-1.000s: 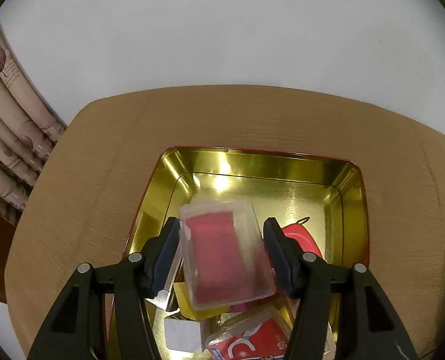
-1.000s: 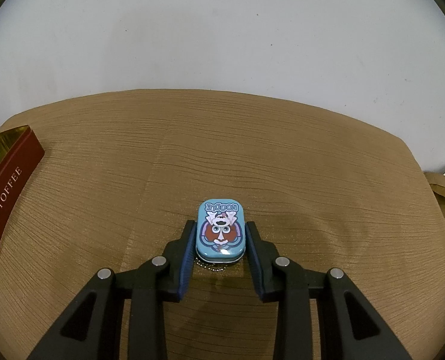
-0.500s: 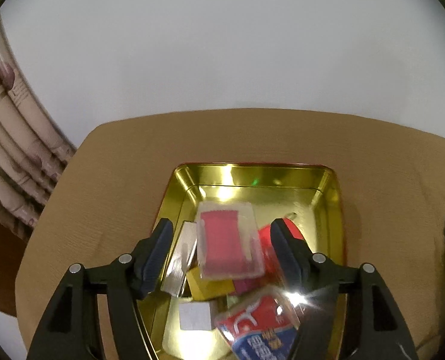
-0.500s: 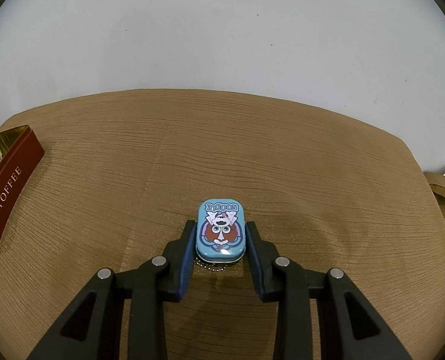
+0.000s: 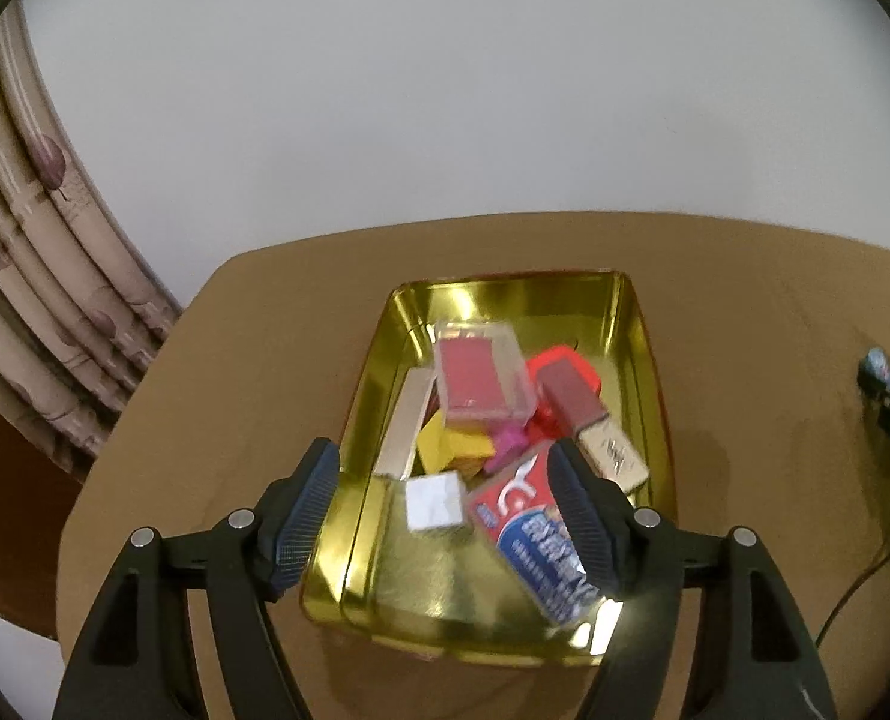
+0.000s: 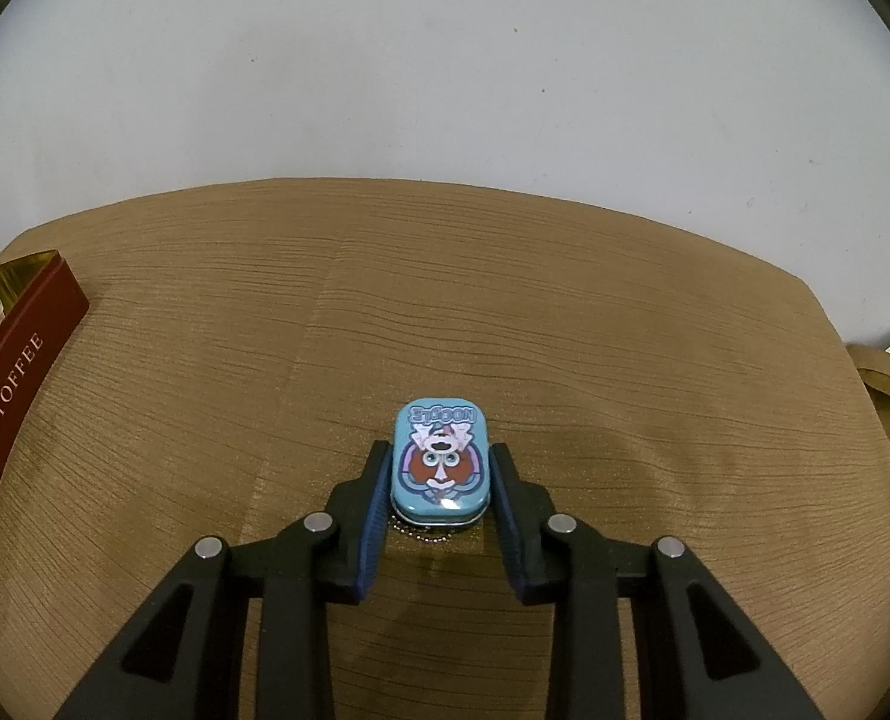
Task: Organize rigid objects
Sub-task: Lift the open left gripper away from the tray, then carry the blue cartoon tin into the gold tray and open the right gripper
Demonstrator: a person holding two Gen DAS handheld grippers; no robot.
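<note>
In the left wrist view a gold tin tray (image 5: 378, 384) holds several small objects. A clear case with a red card (image 5: 482, 378) lies on top of them, beside a red-and-blue packet (image 5: 529, 534), a white cube (image 5: 434, 503) and a yellow block (image 5: 451, 447). My left gripper (image 5: 445, 498) is open and empty above the tray's near half. In the right wrist view my right gripper (image 6: 440, 471) is shut on a small blue tin with a cartoon face (image 6: 440, 461), resting on the table.
The table (image 6: 505, 300) has a tan ribbed cloth. The tray's dark red "TOFFEE" side (image 6: 6, 402) stands at the far left of the right wrist view. A curtain (image 5: 36, 276) hangs left of the table. A white wall is behind.
My left gripper let go of the clear red case, which now lies in the tray, and pulled back and up with jaws wide. The right gripper has not moved.
</note>
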